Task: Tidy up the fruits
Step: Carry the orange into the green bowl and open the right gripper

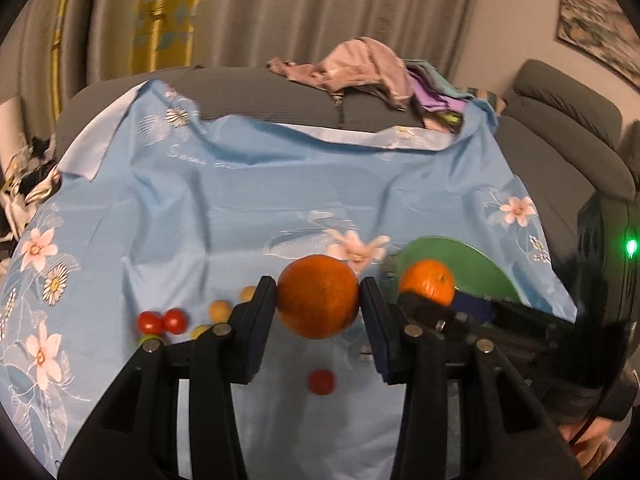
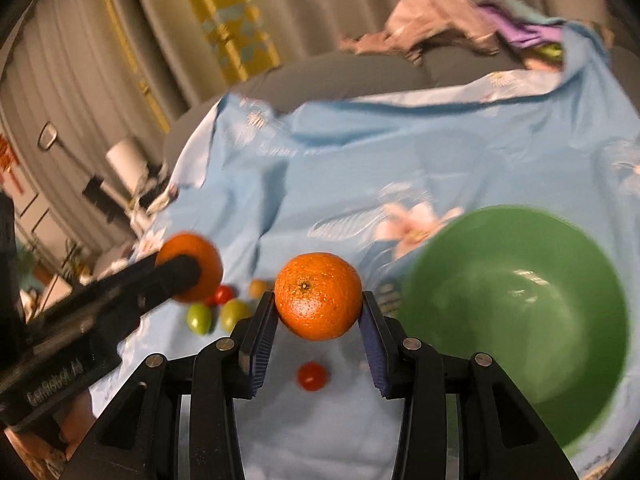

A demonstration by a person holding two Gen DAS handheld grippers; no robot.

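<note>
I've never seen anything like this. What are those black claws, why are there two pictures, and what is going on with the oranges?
No robot here: a person holds a two-fingered gripper in each hand, each with a camera looking along its fingers. One picture is from the left gripper, shut on an orange; the other from the right gripper, shut on a second orange. Each view also catches the other gripper. Below lies a blue flowered cloth with small red, yellow and green fruits and an empty green bowl.

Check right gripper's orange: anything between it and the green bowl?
Nothing visible. The right gripper holds its orange above the blue cloth; the green bowl sits open beside it, looking empty. The left gripper is on the far side.
</note>
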